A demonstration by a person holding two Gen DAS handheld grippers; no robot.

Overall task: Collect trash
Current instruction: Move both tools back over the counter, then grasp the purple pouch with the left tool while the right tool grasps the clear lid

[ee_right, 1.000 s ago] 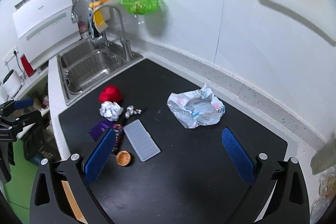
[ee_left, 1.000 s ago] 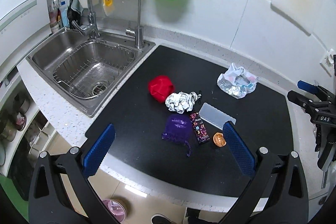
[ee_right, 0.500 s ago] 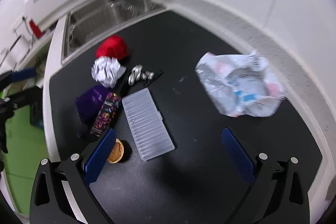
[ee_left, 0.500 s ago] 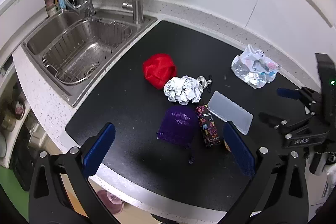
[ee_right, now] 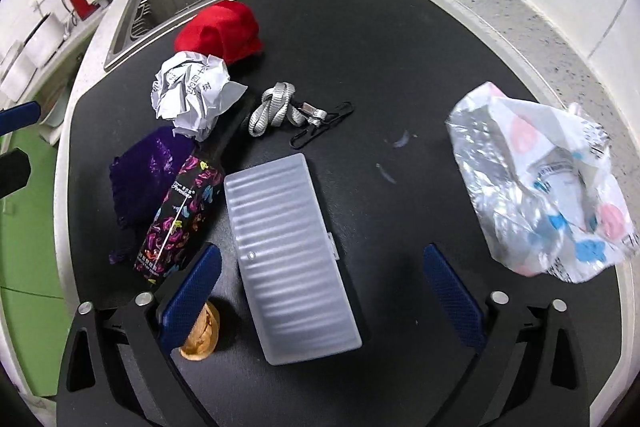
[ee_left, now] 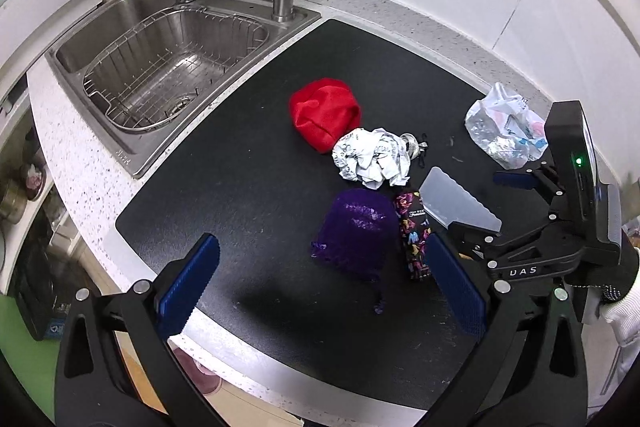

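Right gripper [ee_right: 322,291] fingers spread wide, empty, over frosted plastic lid [ee_right: 290,259] on black mat [ee_right: 400,39]; left gripper [ee_left: 320,283] likewise spread, empty, over purple pouch [ee_left: 354,229]; beyond: patterned box [ee_right: 180,219], crumpled paper [ee_right: 192,89], red cloth [ee_right: 220,31]; plastic bag [ee_right: 540,183] right

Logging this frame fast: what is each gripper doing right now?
Left gripper: open, holding nothing, above the purple pouch.
Right gripper: open, holding nothing, over the frosted plastic lid.
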